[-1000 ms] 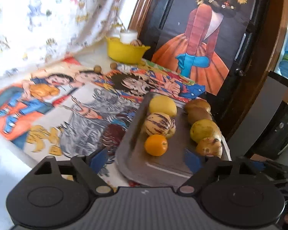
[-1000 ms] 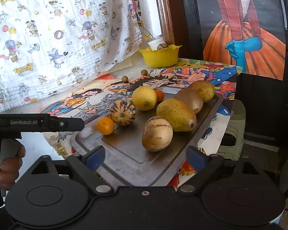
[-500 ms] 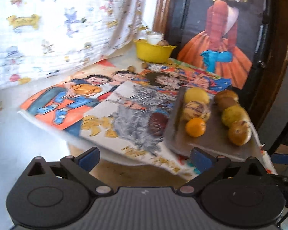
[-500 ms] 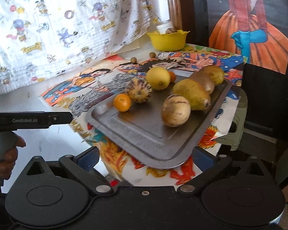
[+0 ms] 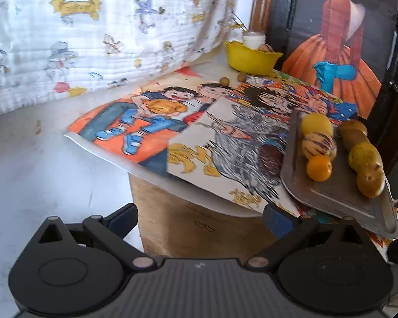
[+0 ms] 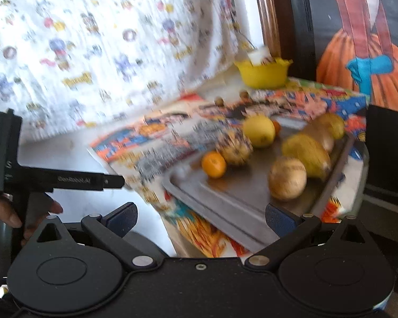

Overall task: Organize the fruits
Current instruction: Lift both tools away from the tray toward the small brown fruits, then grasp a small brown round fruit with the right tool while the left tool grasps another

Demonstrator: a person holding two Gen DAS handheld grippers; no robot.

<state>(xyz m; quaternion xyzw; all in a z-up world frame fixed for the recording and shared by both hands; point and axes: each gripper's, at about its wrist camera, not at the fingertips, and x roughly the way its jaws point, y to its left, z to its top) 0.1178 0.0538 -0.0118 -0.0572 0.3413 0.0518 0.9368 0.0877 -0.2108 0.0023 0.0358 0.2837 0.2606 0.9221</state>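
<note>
Counting per kind: one metal tray [image 6: 225,201], sitting lower right in the right wrist view. On it: one small orange [image 6: 213,164], one yellow lemon [image 6: 259,131], two striped melon-like fruits [image 6: 236,147] [image 6: 287,178], three yellow-brown pear-like fruits [image 6: 306,155], plus one more orange piece peeking behind the lemon. One yellow bowl [image 6: 262,73] upper centre. Two small nuts [image 5: 224,80] showing beside it.

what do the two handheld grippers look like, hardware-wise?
Both look alike: matte black bodies with two round discs and silver pivot pins, black linkage arms and blue pads on the jaws. The left gripper has a ribbed grey centre plate; the right gripper has a plain black one. From the side, the left carries white GenRobot.AI lettering.
</note>
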